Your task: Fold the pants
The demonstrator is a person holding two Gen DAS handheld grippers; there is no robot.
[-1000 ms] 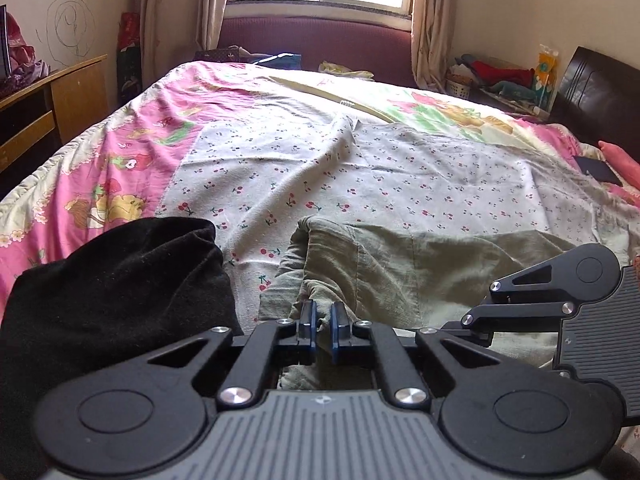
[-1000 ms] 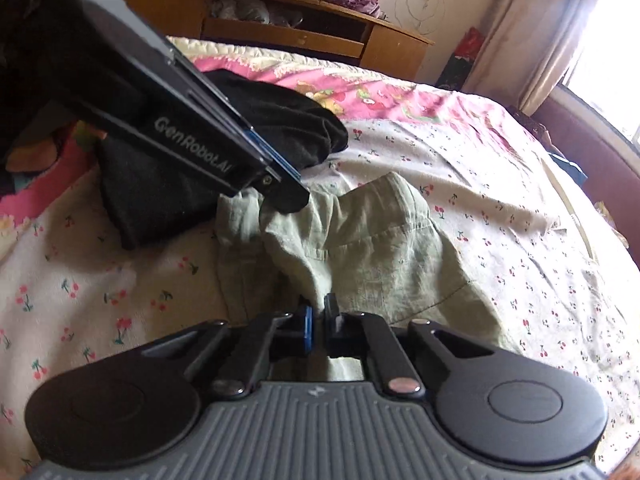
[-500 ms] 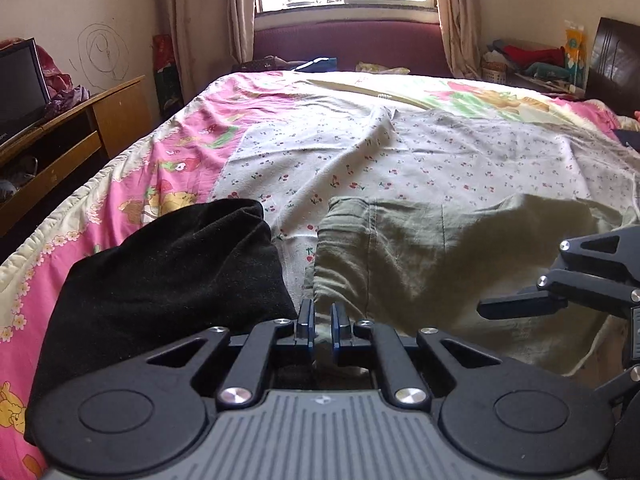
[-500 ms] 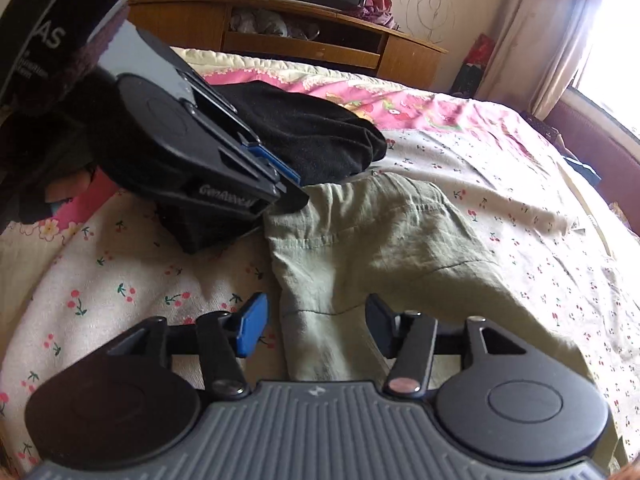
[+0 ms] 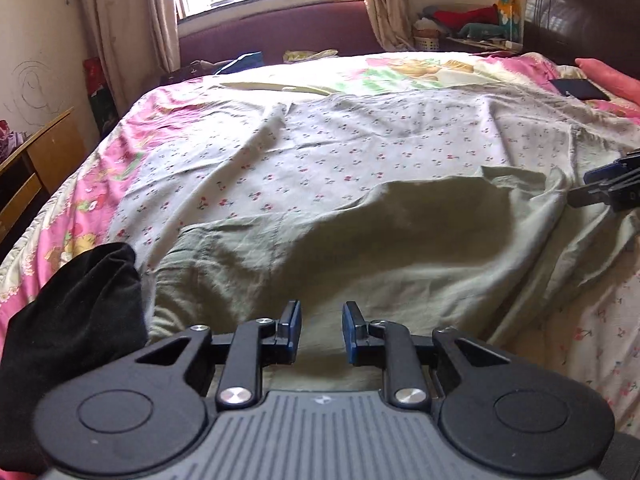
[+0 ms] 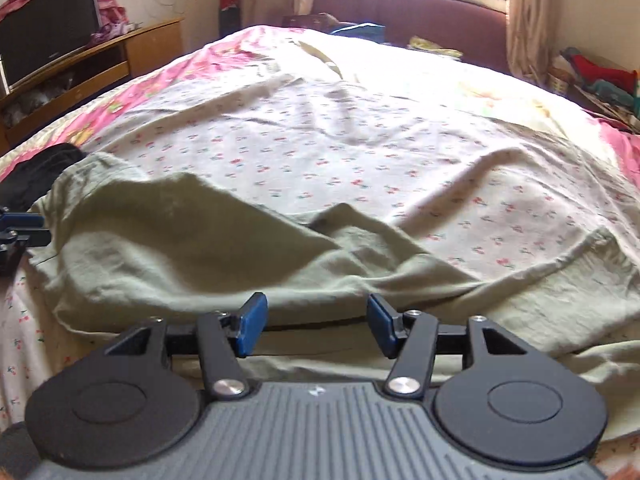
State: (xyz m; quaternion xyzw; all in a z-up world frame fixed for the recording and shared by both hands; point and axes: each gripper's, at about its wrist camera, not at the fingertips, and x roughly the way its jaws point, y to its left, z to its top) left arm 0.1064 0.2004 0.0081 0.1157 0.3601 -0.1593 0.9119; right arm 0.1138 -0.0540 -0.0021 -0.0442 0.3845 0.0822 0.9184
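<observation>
Olive-green pants (image 5: 360, 248) lie spread and rumpled on the cherry-print sheet (image 5: 360, 136), waistband end at the left. In the right wrist view the pants (image 6: 180, 248) run across the frame. My left gripper (image 5: 320, 330) is open and empty, just above the pants' near edge. My right gripper (image 6: 312, 326) is open and empty over the pants' near edge. The right gripper's tip shows at the right edge of the left wrist view (image 5: 600, 188); the left gripper's tip shows at the left edge of the right wrist view (image 6: 20, 226).
A black garment (image 5: 76, 312) lies beside the pants' waistband end, also in the right wrist view (image 6: 36, 172). A wooden cabinet (image 6: 96, 64) with a TV (image 6: 48, 48) stands beside the bed. A dark flat item (image 5: 580, 89) lies near the headboard (image 5: 580, 24).
Both grippers let go of the pants and opened, first the right, then the left. The pants went from bunched to spread flat. The right gripper moved away to the right.
</observation>
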